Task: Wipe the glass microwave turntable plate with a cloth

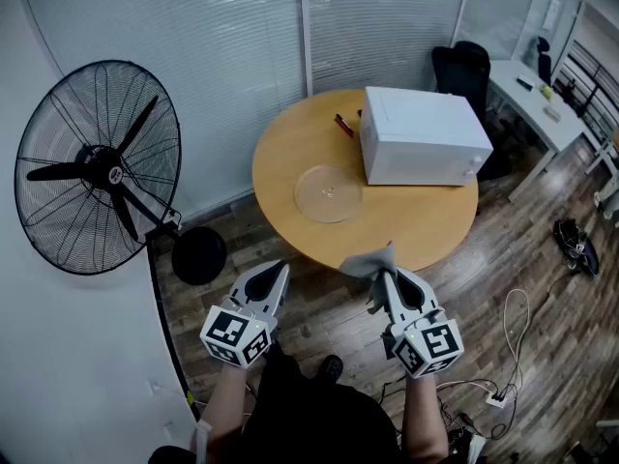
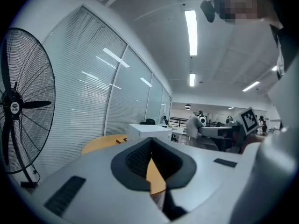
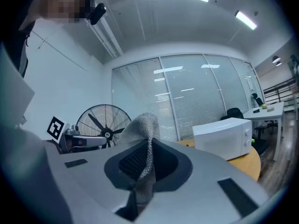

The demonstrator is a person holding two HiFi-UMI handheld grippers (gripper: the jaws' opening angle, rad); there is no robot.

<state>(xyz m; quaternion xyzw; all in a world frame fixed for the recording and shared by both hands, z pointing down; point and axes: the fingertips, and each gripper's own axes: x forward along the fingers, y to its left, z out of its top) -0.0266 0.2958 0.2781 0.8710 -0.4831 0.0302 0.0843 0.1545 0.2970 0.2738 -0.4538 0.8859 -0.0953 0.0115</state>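
The clear glass turntable plate (image 1: pixel 329 192) lies flat on the round wooden table (image 1: pixel 290 153), left of the white microwave (image 1: pixel 422 135). Both grippers hang in front of the table's near edge, short of the plate. My right gripper (image 1: pixel 385 275) is shut on a grey cloth (image 1: pixel 368 262); the cloth (image 3: pixel 143 129) sticks up between its jaws in the right gripper view. My left gripper (image 1: pixel 277 275) is shut with nothing in it; in the left gripper view the jaws meet at the tip (image 2: pixel 150 181), with the table (image 2: pixel 100 143) and microwave (image 2: pixel 148 130) beyond.
A large black floor fan (image 1: pixel 102 167) stands left of the table, its round base (image 1: pixel 199 256) near the table's edge. A small red object (image 1: pixel 343 124) lies behind the plate. Office chair (image 1: pixel 468 71) and desk (image 1: pixel 535 100) sit at the back right. Cables (image 1: pixel 513 327) trail on the wooden floor.
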